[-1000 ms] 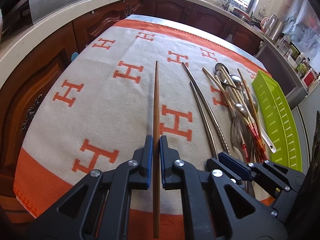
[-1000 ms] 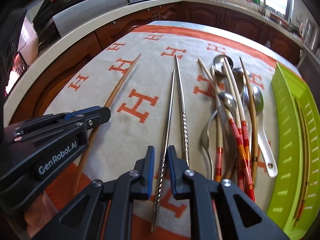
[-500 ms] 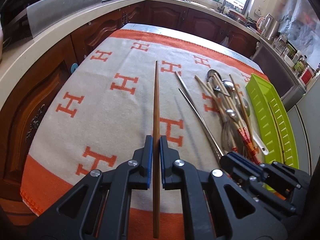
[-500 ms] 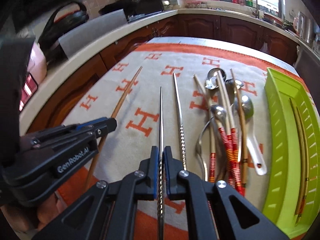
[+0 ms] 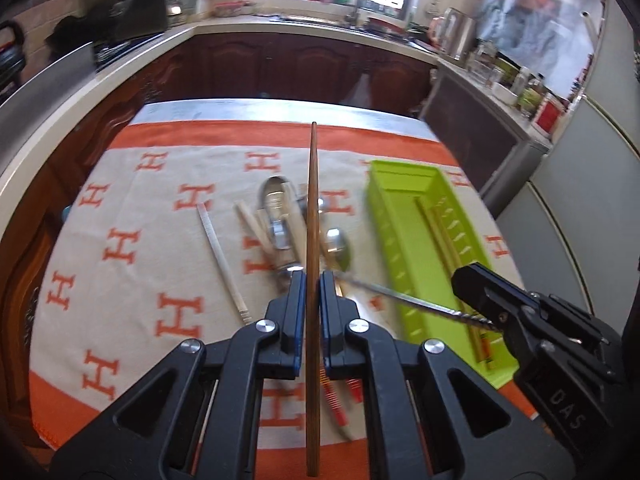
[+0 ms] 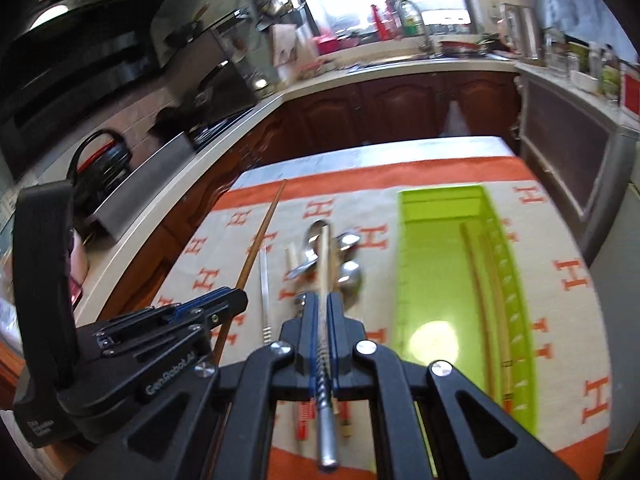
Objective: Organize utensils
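The left gripper [image 5: 313,280] has its fingers [image 5: 296,300] clenched on a long brown wooden chopstick [image 5: 313,208], held clear above the desk's orange-and-cream towel [image 5: 132,280]. The right gripper [image 6: 321,304] has just been closing its fingers [image 6: 310,328], now pinched tight on a twisted-handle steel chopstick [image 6: 326,428], also lifted. A second steel chopstick [image 5: 222,264] and the heap of spoons and chopsticks [image 5: 280,224] lie mid-towel; the lime-green plastic tray [image 6: 440,264] sits by the towel's right edge.
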{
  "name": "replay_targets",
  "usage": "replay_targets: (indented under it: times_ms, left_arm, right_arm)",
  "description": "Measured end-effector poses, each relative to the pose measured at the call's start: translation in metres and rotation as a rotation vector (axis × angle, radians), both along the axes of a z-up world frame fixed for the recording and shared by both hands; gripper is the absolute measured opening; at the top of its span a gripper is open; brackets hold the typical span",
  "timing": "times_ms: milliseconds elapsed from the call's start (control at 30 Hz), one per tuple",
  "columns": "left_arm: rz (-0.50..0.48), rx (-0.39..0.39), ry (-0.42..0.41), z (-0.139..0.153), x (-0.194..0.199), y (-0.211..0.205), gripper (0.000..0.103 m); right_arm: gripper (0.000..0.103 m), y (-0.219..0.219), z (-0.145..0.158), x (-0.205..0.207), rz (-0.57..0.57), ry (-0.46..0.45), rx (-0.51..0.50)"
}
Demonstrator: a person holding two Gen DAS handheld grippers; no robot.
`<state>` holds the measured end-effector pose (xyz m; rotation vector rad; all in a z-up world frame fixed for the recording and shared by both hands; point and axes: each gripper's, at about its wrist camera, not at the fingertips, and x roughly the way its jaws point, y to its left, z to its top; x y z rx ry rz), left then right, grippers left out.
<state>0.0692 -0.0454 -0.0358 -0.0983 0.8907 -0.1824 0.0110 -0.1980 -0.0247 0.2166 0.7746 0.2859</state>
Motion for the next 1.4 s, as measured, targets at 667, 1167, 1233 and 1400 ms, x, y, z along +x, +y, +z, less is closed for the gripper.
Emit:
replay_targets:
  times_ms: [667, 1167, 1233, 1400]
  left_arm:
    - [-0.162, -0.049, 0.202, -0.054, 0.052, -0.127, 0.005]
    - [-0.113, 0.003, 0.125, -0.018, 0.030, -0.066, 0.038]
    - [-0.091, 0.011, 0.115, -0.013, 0.026, -0.049, 0.038]
    - [-0.006, 0.025, 0.091, 0.000, 0.014, 0.001, 0.038]
  right_arm:
    - [0.001, -0.099, -0.050, 0.013, -0.202, 0.129, 0.054]
    - [0.001, -0.091, -0.048, 0.006, -0.164, 0.156, 0.108]
    - [0.001, -0.086, -0.047, 0.006, -0.149, 0.155, 0.116]
    - [0.001, -0.066, -0.039, 0.003, -0.095, 0.144, 0.114]
